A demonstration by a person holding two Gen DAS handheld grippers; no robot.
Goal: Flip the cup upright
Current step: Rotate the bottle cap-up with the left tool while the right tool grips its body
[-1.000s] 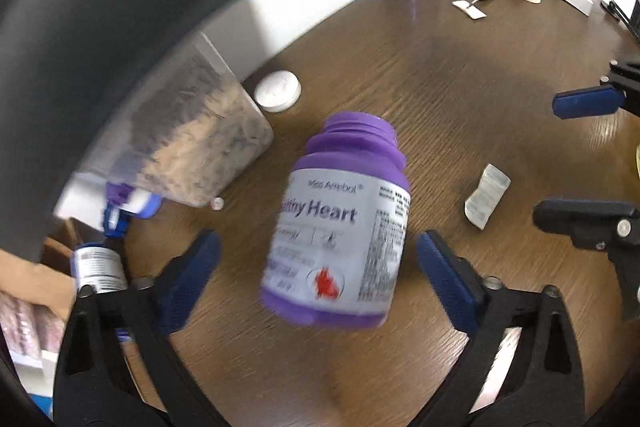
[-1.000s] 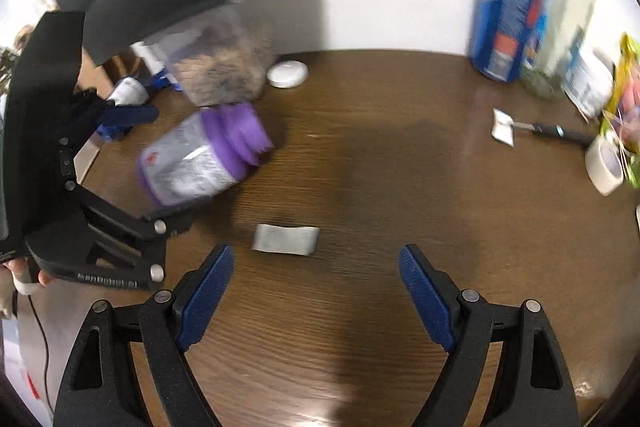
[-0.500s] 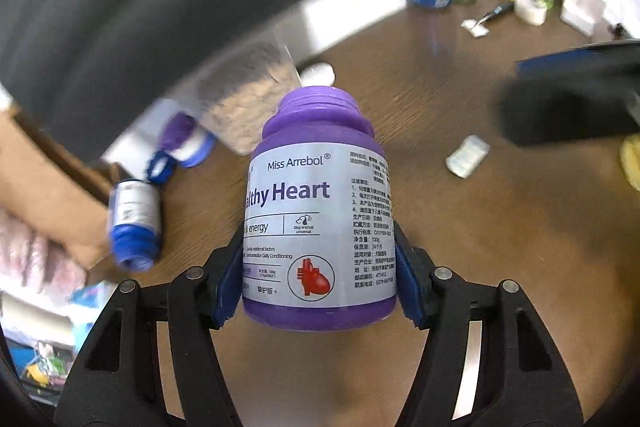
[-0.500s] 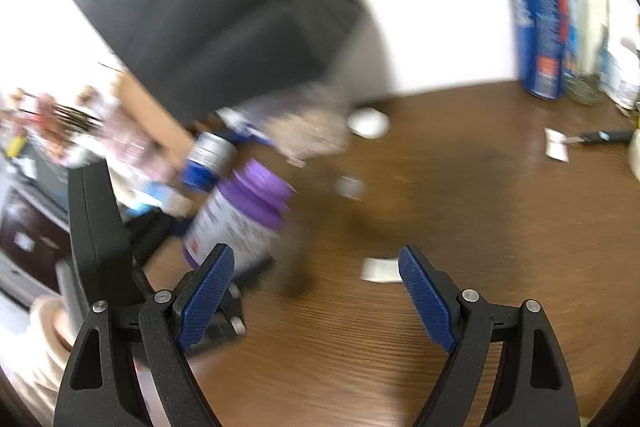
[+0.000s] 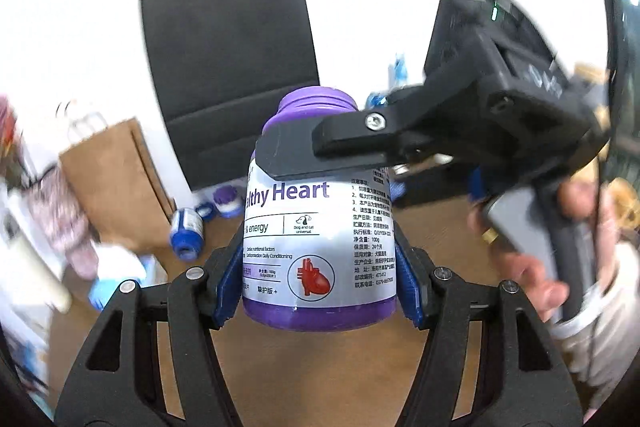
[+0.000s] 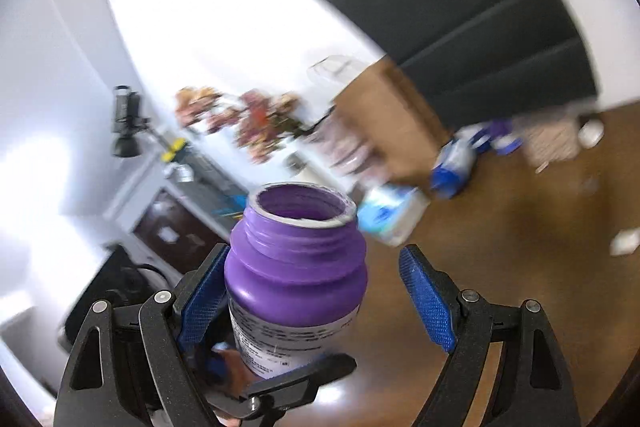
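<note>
The cup is a purple open-mouthed bottle (image 5: 316,227) with a white "Healthy Heart" label. My left gripper (image 5: 320,279) is shut on its lower body and holds it above the wooden table, mouth pointing up and away. In the left wrist view a black finger (image 5: 320,147) of the right gripper crosses the bottle's shoulder. In the right wrist view the bottle (image 6: 296,267) stands between the blue pads of my right gripper (image 6: 316,299), which is open. The left pad is against the bottle's neck and the right pad (image 6: 426,299) stands well apart.
A black panel (image 5: 232,79) and a brown paper bag (image 5: 116,187) stand at the table's back left. A blue-capped bottle (image 5: 186,227) lies beside the bag. A person's hand (image 5: 532,279) holds the right gripper's handle. Brown table surface (image 5: 320,367) lies below.
My left gripper shut on the lying bottle, lifted it and tipped its mouth upward. The right gripper swung over and now straddles the bottle's neck.
</note>
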